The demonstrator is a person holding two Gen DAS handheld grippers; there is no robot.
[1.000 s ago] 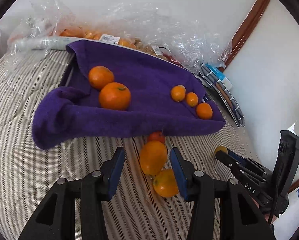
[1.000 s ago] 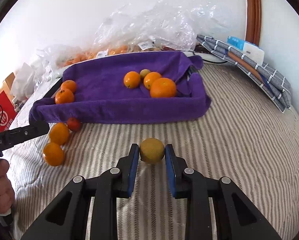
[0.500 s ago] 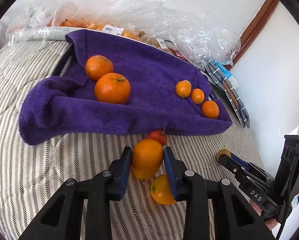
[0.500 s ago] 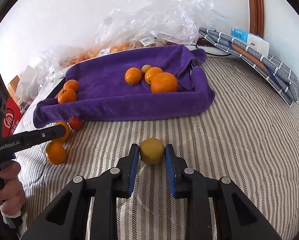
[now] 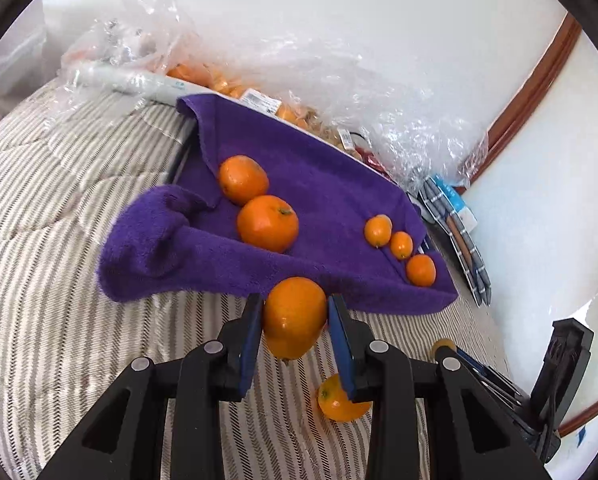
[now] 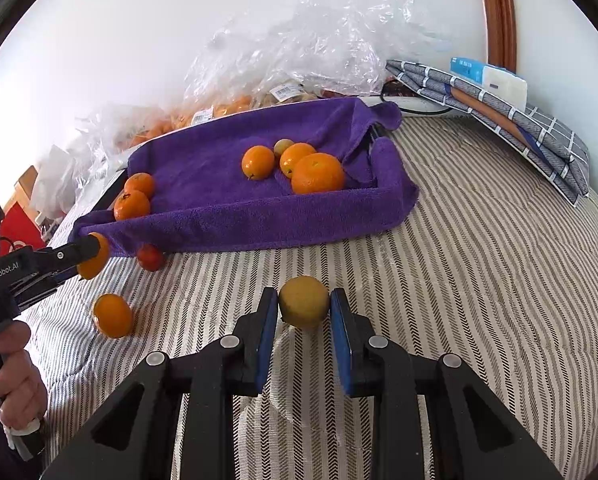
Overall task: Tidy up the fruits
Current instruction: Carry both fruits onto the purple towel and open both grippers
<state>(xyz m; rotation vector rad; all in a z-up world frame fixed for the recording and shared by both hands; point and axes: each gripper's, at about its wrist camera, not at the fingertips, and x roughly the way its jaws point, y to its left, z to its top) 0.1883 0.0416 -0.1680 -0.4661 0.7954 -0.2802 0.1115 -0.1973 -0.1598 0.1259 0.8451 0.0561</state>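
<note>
My left gripper (image 5: 295,320) is shut on an oval orange fruit (image 5: 294,314), held just above the striped bedcover in front of the purple towel-lined tray (image 5: 219,276). The same gripper (image 6: 87,254) shows at the left of the right wrist view, gripping that fruit (image 6: 97,256). My right gripper (image 6: 304,308) is shut on a yellowish round fruit (image 6: 304,300) over the bedcover. In the tray lie two large oranges (image 5: 267,222) on the left and three small ones (image 5: 401,245) on the right. A loose orange (image 6: 113,315) and a small red fruit (image 6: 150,258) rest on the bed.
Crumpled clear plastic bags (image 5: 339,76) with more fruit lie behind the tray against the white wall. A folded checked cloth with a blue and white box (image 6: 495,80) sits at the far right. A hand (image 6: 15,380) grips the left tool's handle. A wooden frame (image 6: 499,12) stands by the wall.
My left gripper closed on the oval orange and lifted it off the bed toward the tray's front edge. The right gripper kept its hold on the yellowish fruit and hardly moved.
</note>
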